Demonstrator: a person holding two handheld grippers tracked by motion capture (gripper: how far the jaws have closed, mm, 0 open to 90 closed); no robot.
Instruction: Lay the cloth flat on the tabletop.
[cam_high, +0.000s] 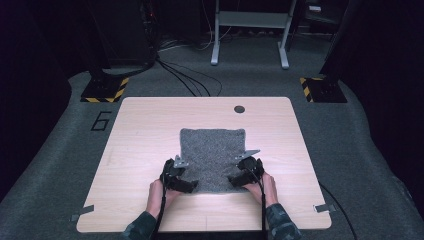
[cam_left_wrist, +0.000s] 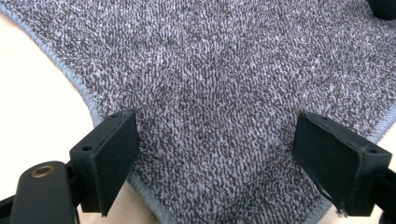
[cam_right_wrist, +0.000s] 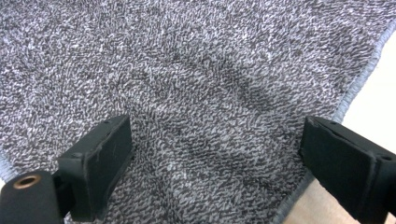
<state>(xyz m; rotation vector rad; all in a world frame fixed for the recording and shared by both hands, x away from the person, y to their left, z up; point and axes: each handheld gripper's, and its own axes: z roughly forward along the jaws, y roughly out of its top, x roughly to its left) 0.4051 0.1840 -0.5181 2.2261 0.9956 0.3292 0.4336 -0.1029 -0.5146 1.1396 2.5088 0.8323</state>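
A grey speckled towel (cam_high: 213, 157) lies flat in the middle of the wooden table (cam_high: 140, 130). My left gripper (cam_high: 191, 186) is low over the towel's near left corner, and in the left gripper view that corner (cam_left_wrist: 224, 154) lies between the wide-apart jaws of the gripper (cam_left_wrist: 217, 163). My right gripper (cam_high: 234, 181) is at the near right corner; the towel (cam_right_wrist: 205, 112) runs between the spread jaws of that gripper (cam_right_wrist: 215, 168) with its stitched edge at the right. Both stand open with no pad pressing on the cloth.
A dark round hole (cam_high: 239, 109) sits in the table near its far edge. Tape strips (cam_high: 325, 207) mark the near corners. Beyond the table are floor cables (cam_high: 185, 80), a white frame (cam_high: 250, 30) and yellow-black striped bases (cam_high: 105, 90).
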